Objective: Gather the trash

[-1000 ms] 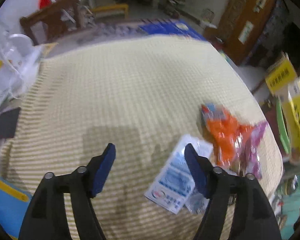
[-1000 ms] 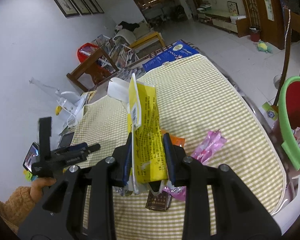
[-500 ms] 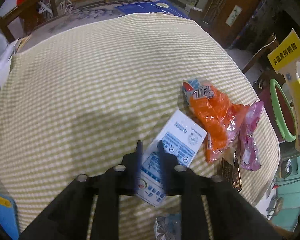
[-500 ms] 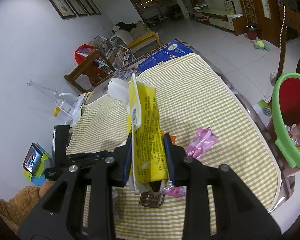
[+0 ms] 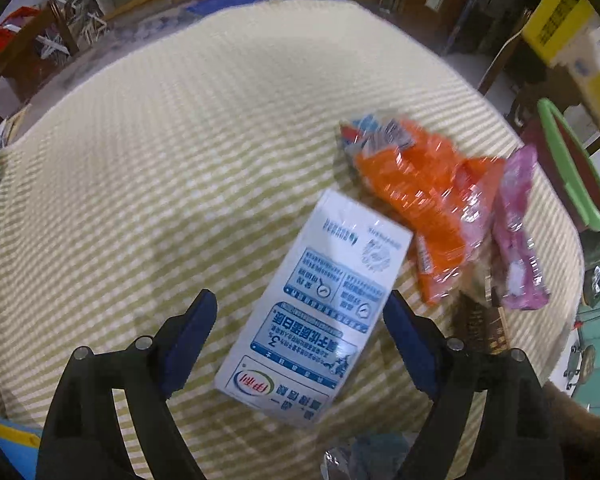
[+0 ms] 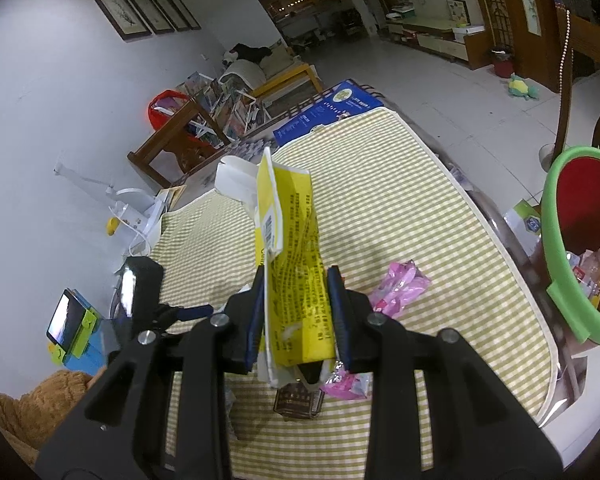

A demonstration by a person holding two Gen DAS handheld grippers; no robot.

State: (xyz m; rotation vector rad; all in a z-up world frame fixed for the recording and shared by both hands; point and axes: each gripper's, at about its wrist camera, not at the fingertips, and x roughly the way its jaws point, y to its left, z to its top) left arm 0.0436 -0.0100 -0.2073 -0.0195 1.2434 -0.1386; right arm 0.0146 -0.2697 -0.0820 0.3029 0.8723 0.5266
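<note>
A white and blue carton (image 5: 318,312) lies flat on the checked worktop (image 5: 160,168), directly under the left gripper (image 5: 300,336). Its jaws are opening and stand apart, one on each side of the carton's near half, with a clear gap on the left side and the right pad close to the carton's edge. The carton's long axis runs away from the gripper and leans to the right in the left wrist view, so the jaws straddle its short width but are not square to it; a small twist of the wrist would likely line them up.

Just beyond the carton, up and to the right, lie an orange wrapper (image 5: 416,196) and a pink wrapper (image 5: 518,228), both closer to the bin (image 5: 572,168) at the worktop's right edge.

The right gripper (image 6: 296,320) is clamped on a yellow bag (image 6: 292,264), held upright above the worktop, with the bin (image 6: 556,240) to its right.
</note>
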